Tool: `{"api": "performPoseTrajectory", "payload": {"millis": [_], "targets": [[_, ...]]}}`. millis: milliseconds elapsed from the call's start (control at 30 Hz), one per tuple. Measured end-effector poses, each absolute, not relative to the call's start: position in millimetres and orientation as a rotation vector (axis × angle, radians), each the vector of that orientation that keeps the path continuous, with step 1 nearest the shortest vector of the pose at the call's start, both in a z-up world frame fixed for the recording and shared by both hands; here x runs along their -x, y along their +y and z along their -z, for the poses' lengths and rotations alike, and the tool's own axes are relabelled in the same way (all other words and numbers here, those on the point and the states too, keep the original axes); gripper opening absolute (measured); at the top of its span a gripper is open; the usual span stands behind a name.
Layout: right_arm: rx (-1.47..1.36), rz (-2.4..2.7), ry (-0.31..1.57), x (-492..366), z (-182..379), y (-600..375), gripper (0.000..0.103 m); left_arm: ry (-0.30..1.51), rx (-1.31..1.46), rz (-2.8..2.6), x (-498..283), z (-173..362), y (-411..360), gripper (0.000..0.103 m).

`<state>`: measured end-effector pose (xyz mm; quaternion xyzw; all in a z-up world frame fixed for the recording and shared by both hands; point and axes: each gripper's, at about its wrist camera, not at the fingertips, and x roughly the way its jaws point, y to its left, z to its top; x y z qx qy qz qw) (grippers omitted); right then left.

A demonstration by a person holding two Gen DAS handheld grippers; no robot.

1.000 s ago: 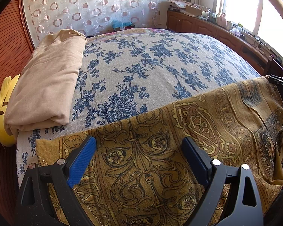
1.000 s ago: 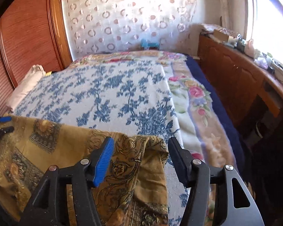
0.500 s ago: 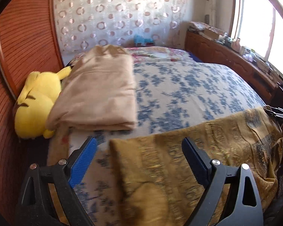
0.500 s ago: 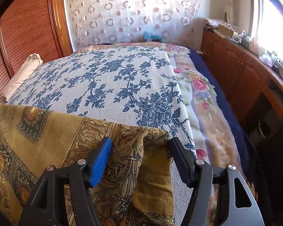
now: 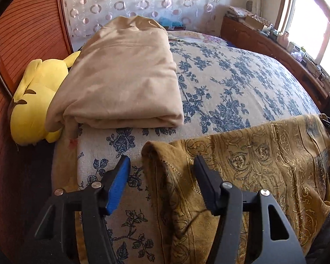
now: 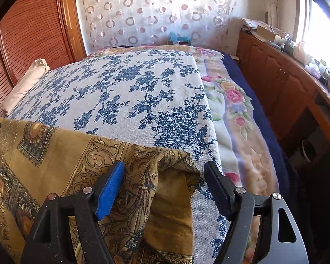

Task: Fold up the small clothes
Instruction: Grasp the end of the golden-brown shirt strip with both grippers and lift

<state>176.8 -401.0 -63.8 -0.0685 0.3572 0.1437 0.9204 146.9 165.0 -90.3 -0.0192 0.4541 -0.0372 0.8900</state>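
Now at the near edge of the bed (image 5: 242, 83): the ochre patterned garment (image 5: 264, 160) lies spread across it, on the blue-flowered cover, its left end bunched into a thick fold.

Change: a second ago the left tool (image 5: 161, 165) sat over the middle of the garment with jaws wide; it has since slid along to that left end, and its jaws have just been closing, the fold now between them. Right jaw looks to rest on the cloth; blue pad stands clear of it, over the flowered cover. Not yet a grip. Reads as lining up to pinch this corner for the next fold.

Right tool (image 6: 165, 171) straddles the garment's (image 6: 55, 154) right end; jaws have just been opening, now well apart, cloth bunched between but not pinched. Likely just let go.

Beyond the garment, a folded beige blanket (image 5: 125, 77) and yellow plush toy (image 5: 33, 101), well apart from the work.
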Motion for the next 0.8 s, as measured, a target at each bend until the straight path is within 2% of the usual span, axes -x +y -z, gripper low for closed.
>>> {"api": "performPoseTrajectory", "payload": {"millis": [33, 67, 133, 167, 200, 267, 300, 633, 800], "targets": [[0.142, -0.298, 0.731, -176.1, 64.5, -401.2, 0.076, 0.94, 0.039, 0.077, -146.1, 90.5, 165.0, 0.06], [0.143, -0.299, 0.731, -175.8, 64.8, -401.2, 0.076, 0.935, 0.037, 0.08, -144.8, 90.3, 164.5, 0.053], [0.146, -0.312, 0.726, -172.7, 65.4, -400.7, 0.065, 0.926, 0.038, 0.102, -141.0, 89.2, 164.3, 0.039], [0.153, -0.34, 0.72, -170.0, 64.7, -399.0, 0.049, 0.925, 0.042, 0.107, -139.8, 88.8, 163.4, 0.03], [0.158, -0.368, 0.719, -166.7, 64.0, -396.9, 0.031, 0.928, 0.051, 0.114, -138.6, 87.9, 162.8, 0.025], [0.164, -0.422, 0.728, -161.6, 62.9, -392.6, 0.015, 0.937, 0.06, 0.134, -137.6, 86.3, 161.0, 0.008], [0.174, -0.429, 0.727, -159.4, 62.4, -391.2, 0.011, 0.935, 0.05, 0.134, -135.9, 84.5, 158.5, 0.007], [0.075, -0.478, 0.554, -94.6, 22.3, -412.9, 0.007, 0.687, 0.082, 0.184, -65.4, 2.3, 144.7, 0.005], [0.08, -0.509, 0.437, -44.5, -31.9, -420.3, 0.007, 0.489, 0.084, 0.242, -22.9, -82.4, 142.5, 0.005]]}}
